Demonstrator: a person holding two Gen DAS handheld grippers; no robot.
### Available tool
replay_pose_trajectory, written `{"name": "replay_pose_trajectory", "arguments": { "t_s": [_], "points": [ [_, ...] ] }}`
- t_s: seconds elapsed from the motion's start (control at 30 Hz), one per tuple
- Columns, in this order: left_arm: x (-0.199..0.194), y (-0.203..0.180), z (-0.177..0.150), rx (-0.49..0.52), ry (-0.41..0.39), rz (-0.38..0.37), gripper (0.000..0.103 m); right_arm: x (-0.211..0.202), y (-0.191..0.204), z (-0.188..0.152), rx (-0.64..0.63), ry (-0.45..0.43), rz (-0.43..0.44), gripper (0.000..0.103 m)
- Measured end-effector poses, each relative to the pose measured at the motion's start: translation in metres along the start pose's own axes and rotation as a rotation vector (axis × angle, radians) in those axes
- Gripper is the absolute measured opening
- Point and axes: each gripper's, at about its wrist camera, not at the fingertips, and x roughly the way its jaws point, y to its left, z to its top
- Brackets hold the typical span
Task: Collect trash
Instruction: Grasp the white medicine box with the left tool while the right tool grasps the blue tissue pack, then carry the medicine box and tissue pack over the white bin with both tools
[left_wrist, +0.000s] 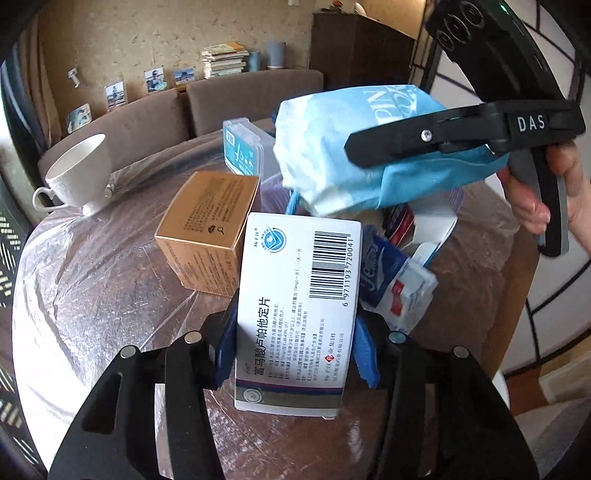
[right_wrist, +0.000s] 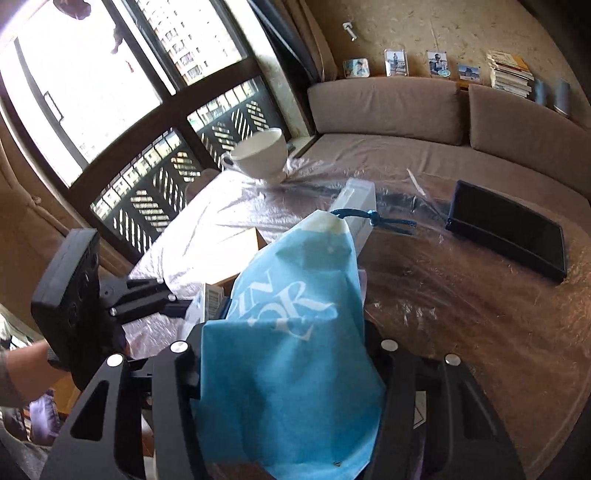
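Observation:
My left gripper (left_wrist: 293, 350) is shut on a white medicine box (left_wrist: 299, 306) with a barcode, held above the round table. My right gripper (right_wrist: 284, 373) is shut on a blue cloth drawstring bag (right_wrist: 295, 332); in the left wrist view the bag (left_wrist: 343, 155) hangs to the upper right, over a small pile of wrappers and packets (left_wrist: 399, 280). The medicine box sits just in front of the bag's mouth. A gold carton (left_wrist: 210, 229) lies on the table to the left of the medicine box.
The table (left_wrist: 92, 295) is covered in clear plastic film. A white teacup (left_wrist: 79, 173) stands at its far left edge. A clear plastic case (left_wrist: 243, 146) lies behind the carton. A black tray (right_wrist: 509, 229) lies at the table's right. A brown sofa (right_wrist: 406, 110) curves behind.

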Motion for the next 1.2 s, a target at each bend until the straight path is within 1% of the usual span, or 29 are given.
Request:
{"name": "replay_pose_trajectory", "arguments": {
  "t_s": [0.17,0.27,0.33,0.43,0.47,0.6,0.7,0.77,0.93,1.03,1.2],
  "points": [
    [-0.016,0.005,0.000,-0.100,-0.035,0.023,0.053,-0.026,0.009,0.000,0.035,-0.084,0.019,0.054],
    [-0.024,0.004,-0.002,-0.156,-0.042,0.055,0.053,-0.038,0.014,-0.004,0.072,-0.123,-0.001,0.054],
    [-0.026,0.005,-0.002,-0.199,-0.039,0.075,0.053,-0.044,0.017,-0.009,0.088,-0.133,-0.005,0.054],
    [-0.031,0.004,-0.003,-0.246,-0.042,0.086,0.053,-0.053,0.024,-0.020,0.092,-0.138,-0.040,0.054],
    [-0.033,0.003,-0.003,-0.254,-0.043,0.094,0.053,-0.057,0.028,-0.025,0.085,-0.137,-0.063,0.054],
    [-0.038,-0.007,-0.001,-0.279,-0.033,0.132,0.053,-0.068,0.039,-0.039,0.077,-0.139,-0.097,0.053],
    [-0.045,-0.012,-0.003,-0.307,-0.033,0.142,0.053,-0.072,0.046,-0.054,0.067,-0.114,-0.173,0.053],
    [-0.049,-0.018,-0.003,-0.314,-0.026,0.168,0.053,-0.075,0.051,-0.065,0.056,-0.102,-0.206,0.053],
    [-0.057,-0.031,-0.008,-0.339,-0.009,0.229,0.053,-0.084,0.061,-0.085,0.052,-0.096,-0.237,0.053],
    [-0.062,-0.040,-0.009,-0.332,-0.008,0.269,0.053,-0.089,0.061,-0.094,0.063,-0.096,-0.248,0.053],
    [-0.069,-0.056,-0.011,-0.315,-0.001,0.339,0.053,-0.100,0.068,-0.108,0.031,-0.093,-0.267,0.053]
  ]
}}
